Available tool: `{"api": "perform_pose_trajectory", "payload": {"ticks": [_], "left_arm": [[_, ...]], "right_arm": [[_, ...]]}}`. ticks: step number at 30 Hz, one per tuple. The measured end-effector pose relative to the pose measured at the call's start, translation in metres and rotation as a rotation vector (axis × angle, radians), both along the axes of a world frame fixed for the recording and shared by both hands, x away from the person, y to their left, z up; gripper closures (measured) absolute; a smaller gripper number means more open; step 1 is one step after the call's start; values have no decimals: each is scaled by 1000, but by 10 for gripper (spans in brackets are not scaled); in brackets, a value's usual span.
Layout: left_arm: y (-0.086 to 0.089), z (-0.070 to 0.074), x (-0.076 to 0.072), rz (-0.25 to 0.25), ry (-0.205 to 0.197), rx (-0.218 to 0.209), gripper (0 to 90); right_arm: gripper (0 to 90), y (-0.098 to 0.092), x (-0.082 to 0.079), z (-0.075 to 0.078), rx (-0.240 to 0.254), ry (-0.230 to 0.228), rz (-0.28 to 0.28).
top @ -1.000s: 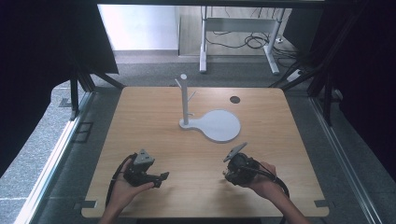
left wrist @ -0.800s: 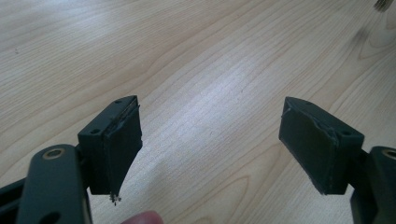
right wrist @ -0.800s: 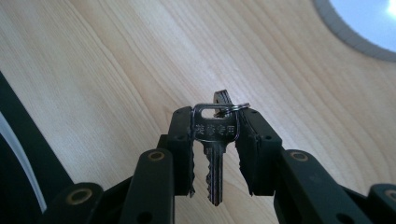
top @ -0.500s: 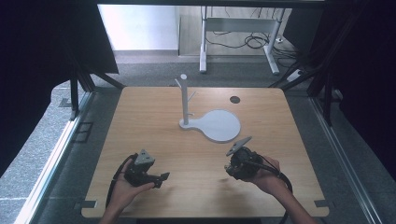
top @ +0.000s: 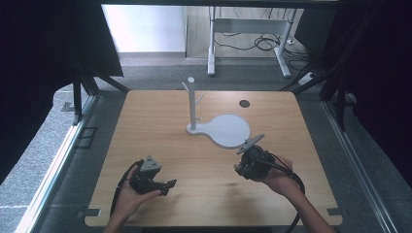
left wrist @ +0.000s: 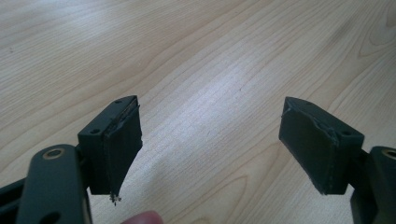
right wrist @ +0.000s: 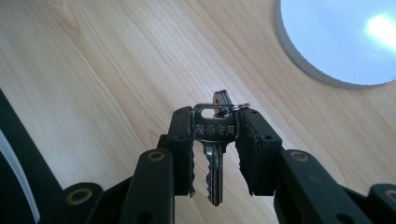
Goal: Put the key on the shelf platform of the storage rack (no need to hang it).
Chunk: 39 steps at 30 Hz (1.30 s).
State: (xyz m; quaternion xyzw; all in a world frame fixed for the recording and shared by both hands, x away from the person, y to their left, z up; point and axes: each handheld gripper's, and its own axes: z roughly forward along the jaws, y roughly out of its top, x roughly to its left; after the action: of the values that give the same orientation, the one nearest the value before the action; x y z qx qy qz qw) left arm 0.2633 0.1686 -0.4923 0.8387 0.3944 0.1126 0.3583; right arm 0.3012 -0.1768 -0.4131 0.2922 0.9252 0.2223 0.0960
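While the left gripper (top: 167, 185) rests near the table's (top: 145, 121) front edge with jaws spread wide and empty, the right gripper (right wrist: 215, 140) clamps a key (right wrist: 215, 135) by its head, blade hanging between the jaws and ring (right wrist: 231, 108) pointing forward. Beyond it lies the white base (top: 228, 130) of the peg stand (top: 193, 104), presumably the destination. To hang the key cleanly, keep the ring clear of the pads and approach a peg squarely.
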Motion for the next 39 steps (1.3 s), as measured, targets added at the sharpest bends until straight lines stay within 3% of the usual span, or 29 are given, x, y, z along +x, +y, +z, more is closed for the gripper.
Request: {"api": "perform_pose_trajectory", "payload": {"ticks": [39], "left_arm": [[-1,-1,0,3,4,-3,215]], "right_arm": [[677,6,38,11,10,6,-25]]}}
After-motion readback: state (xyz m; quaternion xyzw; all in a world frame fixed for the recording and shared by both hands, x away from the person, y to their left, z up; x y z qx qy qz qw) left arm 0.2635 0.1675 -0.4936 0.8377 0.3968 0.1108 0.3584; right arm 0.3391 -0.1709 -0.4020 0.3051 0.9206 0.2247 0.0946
